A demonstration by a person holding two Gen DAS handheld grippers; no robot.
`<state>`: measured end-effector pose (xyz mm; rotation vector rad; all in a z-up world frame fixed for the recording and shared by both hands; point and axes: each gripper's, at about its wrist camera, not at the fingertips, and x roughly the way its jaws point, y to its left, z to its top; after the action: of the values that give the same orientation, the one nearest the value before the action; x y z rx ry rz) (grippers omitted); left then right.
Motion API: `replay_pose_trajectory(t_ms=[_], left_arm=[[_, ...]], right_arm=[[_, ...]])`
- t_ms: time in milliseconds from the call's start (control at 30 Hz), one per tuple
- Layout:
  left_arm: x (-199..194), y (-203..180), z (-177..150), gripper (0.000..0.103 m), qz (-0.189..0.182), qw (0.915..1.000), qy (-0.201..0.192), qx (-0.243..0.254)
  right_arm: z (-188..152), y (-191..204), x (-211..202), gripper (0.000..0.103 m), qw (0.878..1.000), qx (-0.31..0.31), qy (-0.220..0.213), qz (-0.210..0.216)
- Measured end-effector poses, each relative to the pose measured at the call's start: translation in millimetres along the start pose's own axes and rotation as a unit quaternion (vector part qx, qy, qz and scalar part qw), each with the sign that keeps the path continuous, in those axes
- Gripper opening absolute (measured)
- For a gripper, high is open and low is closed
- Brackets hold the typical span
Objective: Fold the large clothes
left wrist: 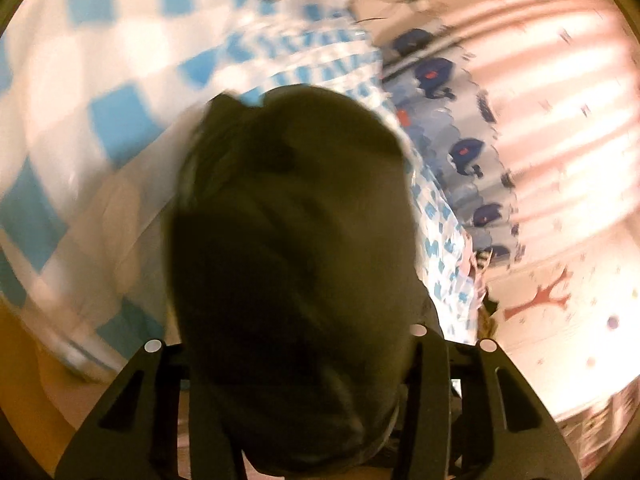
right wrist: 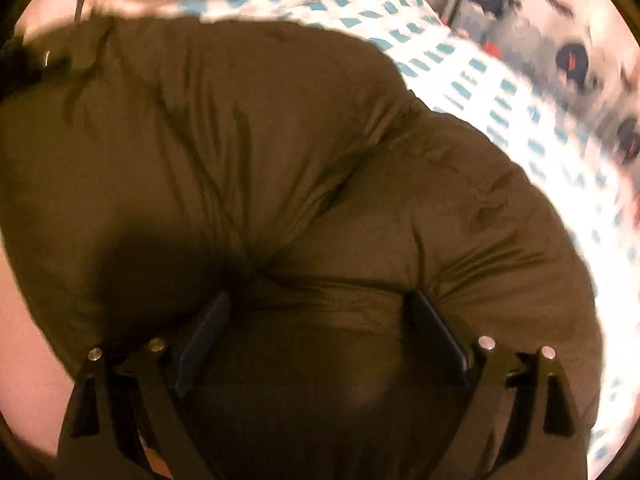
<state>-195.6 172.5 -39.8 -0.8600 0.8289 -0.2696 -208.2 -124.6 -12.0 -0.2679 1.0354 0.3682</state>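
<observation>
Bunched olive-brown puffer jacket (right wrist: 248,152) is filling our right wrist view, and we are pinching a thick fold of it in the right gripper (right wrist: 320,316), whose jaws are standing fairly wide around the padding. In the left wrist view the same jacket is swallowing the left gripper (left wrist: 296,344), so we cannot tell how those jaws are standing. We are judging that the slick, springy padding over the blue-checked bedspread (left wrist: 100,92) could squirm free, and the blur is suggesting fast movement that could undo the fold.

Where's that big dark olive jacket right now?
The dark olive jacket fills most of the right wrist view, bunched between the right gripper fingers, over a blue-and-white checked sheet. In the left wrist view it covers the left gripper.
</observation>
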Motion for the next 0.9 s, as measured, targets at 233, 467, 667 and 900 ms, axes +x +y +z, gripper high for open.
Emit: replay_pose_trajectory(t_ms=[233, 467, 667, 900], left_arm=[[-10.1, -88.2, -6.0, 0.038, 0.024, 0.9878, -0.016, 0.153], [5.8, -189.5, -45.0, 0.038, 0.031, 0.9551, -0.009, 0.295], [39.4, -253.9, -93.3, 0.038, 0.026, 0.9205, 0.018, 0.390], [100.6, -304.7, -162.1, 0.038, 0.021, 0.8810, 0.083, 0.465]], right_arm=[[-40.8, -121.5, -19.0, 0.088, 0.849, 0.332, -0.094, 0.400], [-86.1, -160.8, -36.5, 0.088, 0.762, 0.390, -0.158, 0.493], [-128.2, -203.0, -65.2, 0.089, 0.736, 0.424, -0.216, 0.481], [-179.8, -243.3, -60.1, 0.089, 0.677, 0.485, -0.242, 0.498]])
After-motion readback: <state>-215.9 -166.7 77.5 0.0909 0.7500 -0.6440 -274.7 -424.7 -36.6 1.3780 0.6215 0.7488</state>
